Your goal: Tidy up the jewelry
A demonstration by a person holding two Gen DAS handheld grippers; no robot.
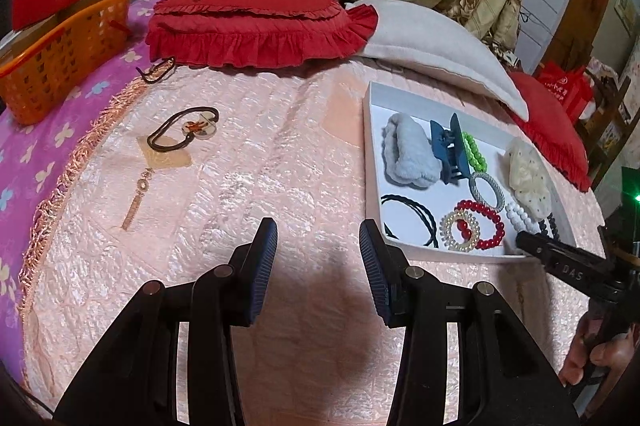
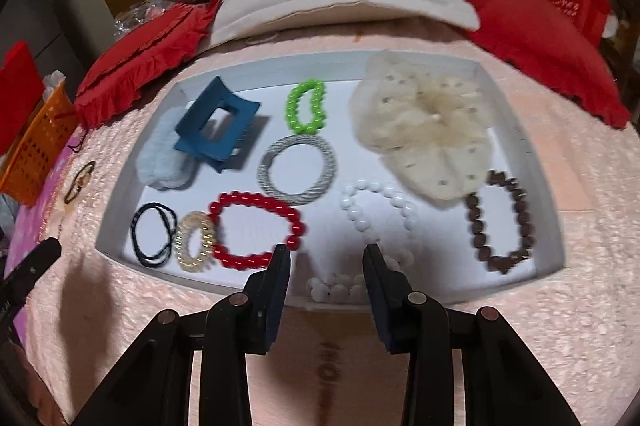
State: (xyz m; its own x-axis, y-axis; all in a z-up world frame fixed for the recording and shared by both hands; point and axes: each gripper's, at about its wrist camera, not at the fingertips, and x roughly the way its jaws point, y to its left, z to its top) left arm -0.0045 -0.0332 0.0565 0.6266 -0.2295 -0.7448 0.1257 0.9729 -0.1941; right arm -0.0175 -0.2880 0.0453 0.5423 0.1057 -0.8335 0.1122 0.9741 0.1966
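White tray (image 2: 120, 209) lying on pink bedspread (image 1: 248, 153), holding sorted bracelets; brown hair tie (image 1: 182, 129) lying outside; left gripper (image 1: 318, 246) and right gripper (image 2: 326, 266) hovering, jaws apart, empty; right risking nudging white bead bracelet (image 2: 376, 209).

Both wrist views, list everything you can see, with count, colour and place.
tray: 1, white, on bed
hair claw clip: 1, blue, tray
fluffy scrunchie: 1, pale blue, tray
mesh scrunchie: 1, cream, tray
bead bracelets: green, red, white, brown, tray
grey hair tie: 1, tray
coil tie: 1, gold, tray
black ties: tray
charm hair tie: 1, brown, bedspread
basket: 1, orange, left
left claw: open
right claw: open
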